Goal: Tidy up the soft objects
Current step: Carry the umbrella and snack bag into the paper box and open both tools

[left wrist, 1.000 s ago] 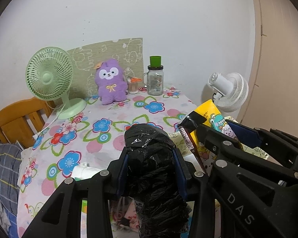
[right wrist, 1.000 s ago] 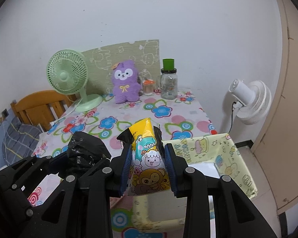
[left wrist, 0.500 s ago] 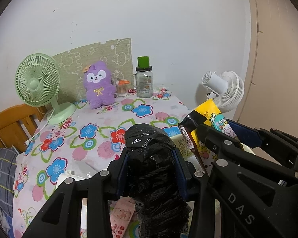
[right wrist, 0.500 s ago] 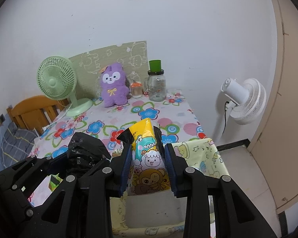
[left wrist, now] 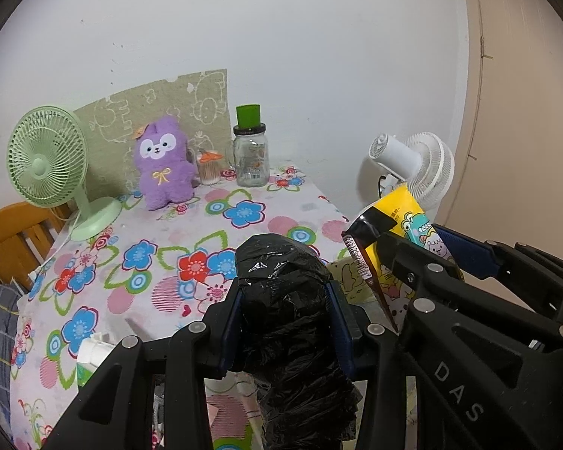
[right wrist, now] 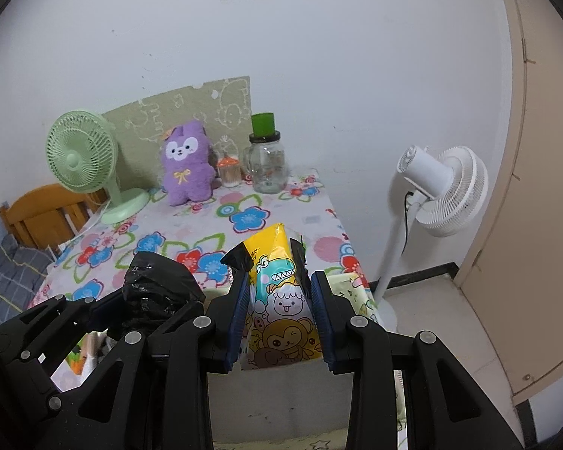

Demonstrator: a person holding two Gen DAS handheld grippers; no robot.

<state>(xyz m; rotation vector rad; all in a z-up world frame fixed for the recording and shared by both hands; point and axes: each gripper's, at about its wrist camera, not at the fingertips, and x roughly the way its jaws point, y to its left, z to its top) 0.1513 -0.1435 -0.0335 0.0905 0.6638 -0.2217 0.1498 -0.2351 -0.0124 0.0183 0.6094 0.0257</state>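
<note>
Left wrist view: left gripper (left wrist: pixel 283 300) clamps a crumpled black plastic bag (left wrist: pixel 289 322), blocking the floral tablecloth (left wrist: pixel 161 232); right gripper (right wrist: pixel 281 300) pinches a yellow cartoon snack packet (right wrist: pixel 281 292); purple plush toy (left wrist: pixel 163 161) stands behind.

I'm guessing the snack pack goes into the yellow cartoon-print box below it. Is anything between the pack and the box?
Nothing visible. The right gripper holds the snack pack above the yellow box, and the visible part of its opening looks clear.
</note>
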